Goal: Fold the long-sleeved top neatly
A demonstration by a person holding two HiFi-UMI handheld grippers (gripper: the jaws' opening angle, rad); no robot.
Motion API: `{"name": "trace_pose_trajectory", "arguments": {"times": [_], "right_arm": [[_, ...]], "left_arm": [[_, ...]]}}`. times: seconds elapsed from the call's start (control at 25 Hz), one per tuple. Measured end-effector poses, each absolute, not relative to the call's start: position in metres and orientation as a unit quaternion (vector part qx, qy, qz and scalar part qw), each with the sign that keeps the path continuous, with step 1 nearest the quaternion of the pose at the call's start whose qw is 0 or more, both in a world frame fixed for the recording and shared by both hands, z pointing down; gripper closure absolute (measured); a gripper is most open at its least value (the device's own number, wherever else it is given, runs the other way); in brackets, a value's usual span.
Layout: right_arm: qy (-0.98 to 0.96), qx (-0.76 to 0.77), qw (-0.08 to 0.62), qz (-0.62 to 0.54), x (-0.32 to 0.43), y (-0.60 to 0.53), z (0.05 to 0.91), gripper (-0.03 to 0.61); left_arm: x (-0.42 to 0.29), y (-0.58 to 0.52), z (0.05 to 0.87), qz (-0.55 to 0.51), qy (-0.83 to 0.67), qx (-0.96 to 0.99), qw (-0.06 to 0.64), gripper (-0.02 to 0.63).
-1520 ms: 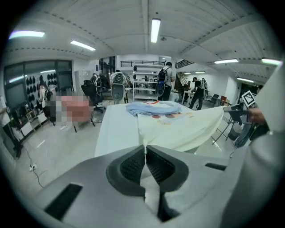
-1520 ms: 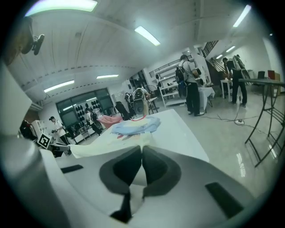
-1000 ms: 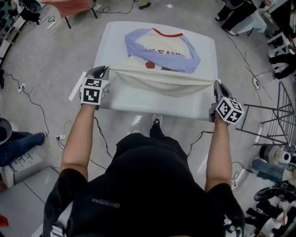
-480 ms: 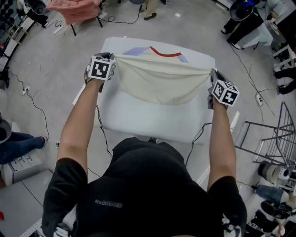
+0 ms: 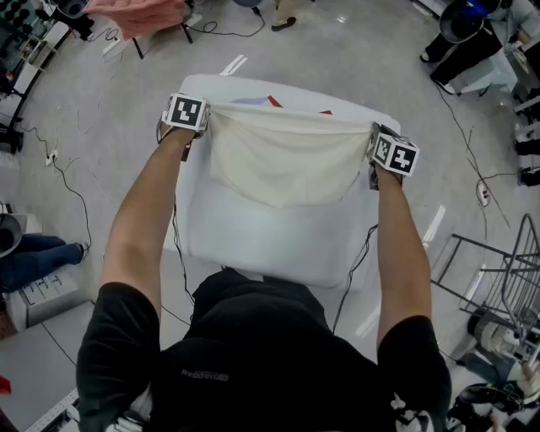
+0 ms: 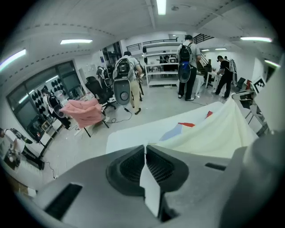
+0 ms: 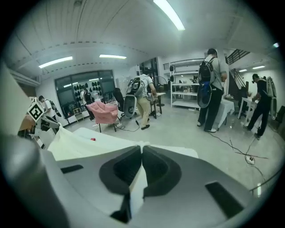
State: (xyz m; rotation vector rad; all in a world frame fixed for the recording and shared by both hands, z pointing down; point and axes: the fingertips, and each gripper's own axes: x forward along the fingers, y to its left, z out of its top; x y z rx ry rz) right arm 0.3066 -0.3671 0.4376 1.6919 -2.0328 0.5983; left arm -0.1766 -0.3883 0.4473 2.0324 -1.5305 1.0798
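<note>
1. Nearest, two bare forearms reach forward, one to each of the two hand-held grippers.
2. At 10 o'clock of the bench [image 5: 253, 240], the left hand-held gripper [image 5: 196, 116] is grey moulded plastic with a square-marker cube. Its ribbed jaws are pressed together on a thin fold of cream cloth.
3. At 2 o'clock, the right hand-held gripper [image 5: 380, 152] has its jaws likewise clamped on the cloth's edge.
4. Between them hangs the one long-sleeved top [image 5: 283, 156]. Its soft cream fabric is pulled taut along the top and sags in a rounded belly over the bench's far half. It hides most of the red trim and lilac sleeve at 12 o'clock.
5. The single bench is white, smooth and round-cornered.
6. Beyond, at 11 o'clock, a pink cloth [image 5: 135, 13] drapes over a stand, and cables [image 5: 59, 181] trail across the grey floor.
</note>
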Motion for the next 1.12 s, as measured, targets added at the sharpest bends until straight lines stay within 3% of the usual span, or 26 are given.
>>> {"name": "trace_pose_trajectory", "arguments": {"times": [0.48, 0.6, 0.68, 0.76, 0.88, 1.04, 1.12], "right_arm": [[-0.696, 0.611, 0.263, 0.270, 0.312, -0.388, 0.509, 0.566], [-0.696, 0.603, 0.268, 0.283, 0.305, -0.381, 0.517, 0.528], [-0.696, 0.597, 0.273, 0.290, 0.305, -0.376, 0.516, 0.469], [-0.694, 0.600, 0.270, 0.292, 0.306, -0.371, 0.508, 0.454], [-0.695, 0.608, 0.255, 0.287, 0.300, -0.363, 0.488, 0.471], [-0.716, 0.605, 0.206, 0.283, 0.276, -0.324, 0.455, 0.574], [-0.721, 0.606, 0.191, 0.277, 0.265, -0.298, 0.445, 0.574]], "left_arm": [[-0.164, -0.438, 0.524, 0.415, -0.510, 0.721, 0.216, 0.600], [-0.165, -0.433, 0.538, 0.407, -0.492, 0.731, 0.240, 0.595], [-0.162, -0.430, 0.538, 0.400, -0.479, 0.740, 0.251, 0.520], [-0.163, -0.430, 0.531, 0.385, -0.473, 0.750, 0.255, 0.508], [-0.167, -0.424, 0.514, 0.359, -0.466, 0.765, 0.263, 0.499], [-0.173, -0.394, 0.496, 0.345, -0.451, 0.784, 0.251, 0.499], [-0.171, -0.375, 0.492, 0.341, -0.436, 0.795, 0.250, 0.502]]}}
